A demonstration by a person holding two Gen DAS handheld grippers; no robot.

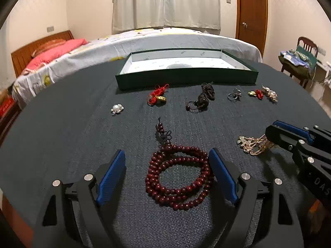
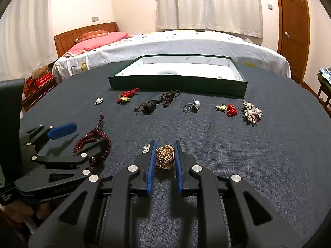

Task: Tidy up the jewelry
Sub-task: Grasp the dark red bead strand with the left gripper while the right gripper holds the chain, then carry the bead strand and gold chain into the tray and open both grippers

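Observation:
A dark red bead necklace [image 1: 178, 177] lies coiled on the dark cloth between the wide-open fingers of my left gripper [image 1: 166, 157]; it also shows in the right wrist view [image 2: 91, 142]. My right gripper [image 2: 165, 144] is shut on a bunched gold chain [image 2: 164, 156], which also shows in the left wrist view [image 1: 255, 145]. A green open box [image 1: 186, 76] with a white inside stands at the back [image 2: 178, 82].
In front of the box lie a pearl brooch [image 1: 117, 108], a red-and-gold charm [image 1: 157, 96], a black cord piece [image 1: 201, 99], a ring [image 1: 234, 95], a small red charm [image 1: 256, 94] and a crystal brooch [image 1: 270, 94]. A bed stands behind the table.

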